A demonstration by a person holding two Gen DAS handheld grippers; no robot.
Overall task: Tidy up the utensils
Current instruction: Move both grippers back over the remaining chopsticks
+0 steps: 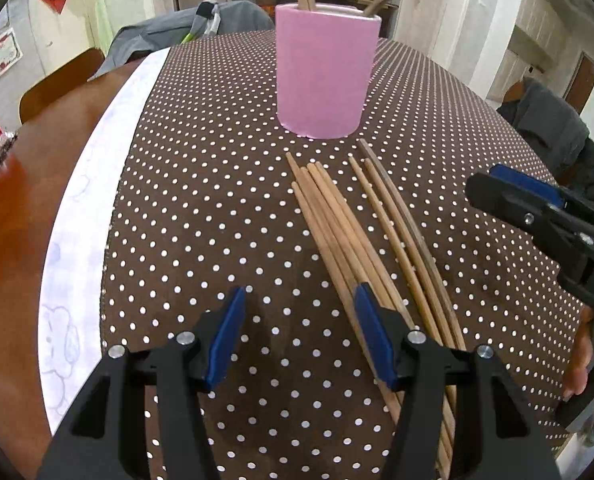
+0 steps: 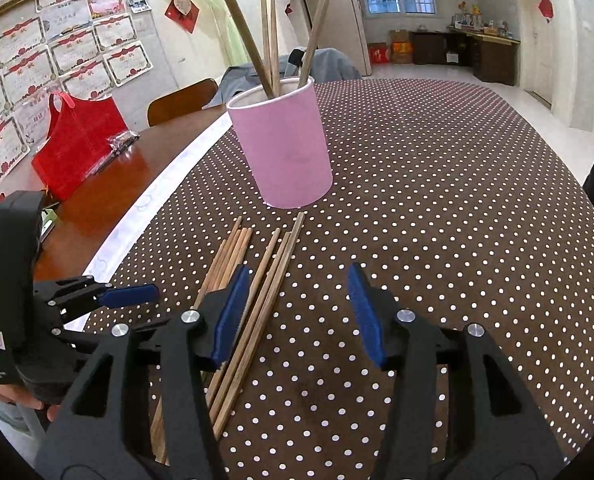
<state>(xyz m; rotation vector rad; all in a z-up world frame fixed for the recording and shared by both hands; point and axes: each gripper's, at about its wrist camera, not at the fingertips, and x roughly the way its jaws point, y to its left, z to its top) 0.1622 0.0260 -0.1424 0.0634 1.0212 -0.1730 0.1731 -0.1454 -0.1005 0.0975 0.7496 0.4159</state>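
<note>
Brown cloth with white dots (image 2: 437, 184) covers the counter, and a bare strip of reddish wood (image 2: 109, 184) shows along its far left side, where a red bag (image 2: 77, 148) stands against a wall of framed certificates. Straight ahead of both claws stands a pink cup (image 2: 283, 148) with a few chopsticks leaning inside it. Loose chopsticks (image 1: 349, 236) lie in two small bundles on the cloth between the cup and the claws. The left claw (image 1: 301, 336) is released, empty above the cloth, its right finger over the near ends of the left bundle. The right claw (image 2: 297, 312) is also released and empty, with the sticks passing under its left finger. Each claw appears at the edge of the other's view.
</note>
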